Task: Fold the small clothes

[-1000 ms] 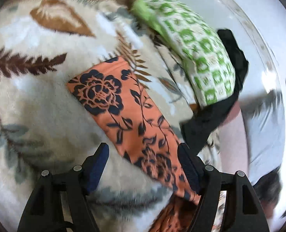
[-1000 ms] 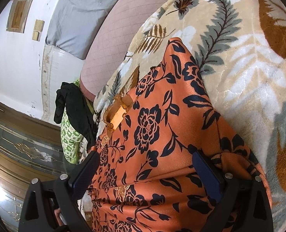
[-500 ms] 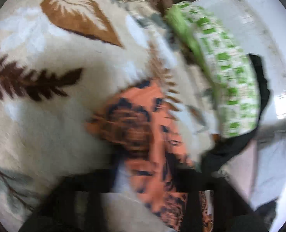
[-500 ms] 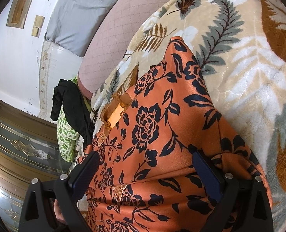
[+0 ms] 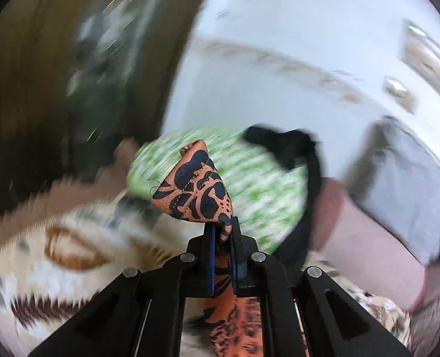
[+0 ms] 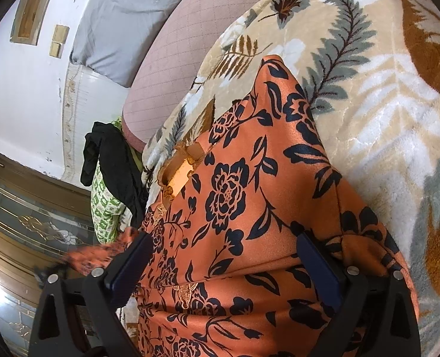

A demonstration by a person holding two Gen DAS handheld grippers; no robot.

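An orange garment with a dark floral print (image 6: 237, 208) lies on a leaf-patterned blanket (image 6: 383, 104). My left gripper (image 5: 222, 232) is shut on a corner of the orange garment (image 5: 196, 190), which sticks up above the fingertips, lifted off the blanket (image 5: 65, 255). My right gripper (image 6: 222, 255) is open, its fingers (image 6: 130, 261) spread over the garment's near part. A lifted, blurred flap of the garment (image 6: 101, 255) shows at the left of the right wrist view.
A green-and-white pillow (image 5: 249, 184) with a black garment (image 5: 294, 148) draped on it lies at the bed's far side; both show in the right wrist view (image 6: 103, 208). A pink mattress (image 6: 172, 68), grey pillow (image 6: 121, 26), white wall and glass-panelled door (image 6: 26, 223) lie beyond.
My left gripper was open over the garment's end, then shut on its corner and lifted it, swinging up toward the wall. My right gripper has stayed open and nearly still.
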